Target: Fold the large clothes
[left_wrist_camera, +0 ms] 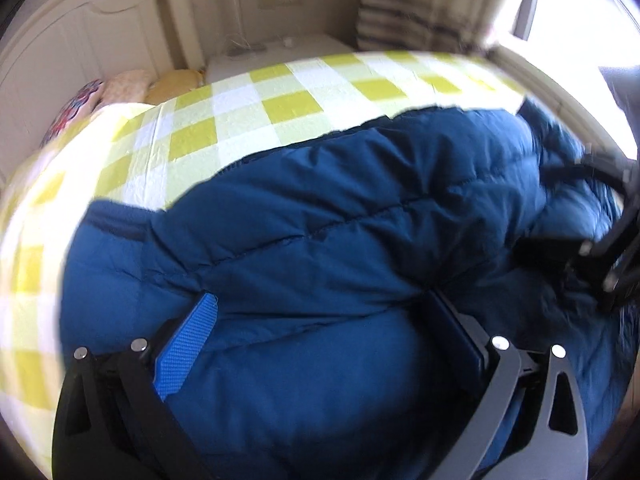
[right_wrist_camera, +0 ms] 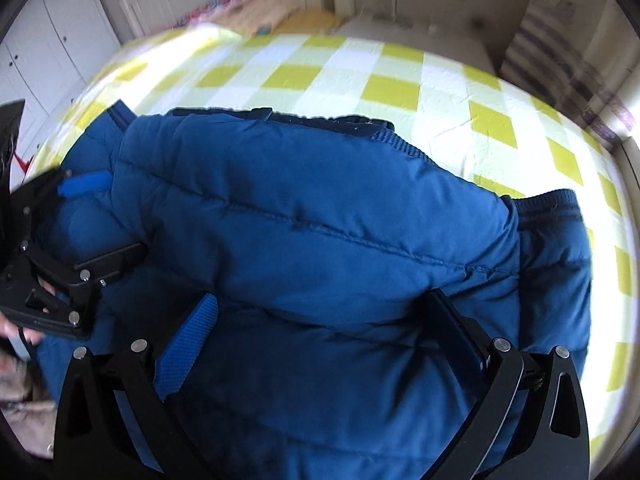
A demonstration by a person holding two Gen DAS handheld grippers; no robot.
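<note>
blue puffer jacket bulges between the spread fingers of both the left hand-held gripper and right hand-held gripper, neither clenched, on the checked bed ahead.

The puffer jacket is showing a deep blue all over, its ribbed cuffs looking a darker navy. Under it, the bed sheet is showing a check of lime-yellow, pale green and white squares. The left claw is looking black with a bright blue textured pad, and the right claw is wearing the same black with a blue pad. A curtain is hanging in beige with grey stripes, and the headboard is looking cream.
</note>
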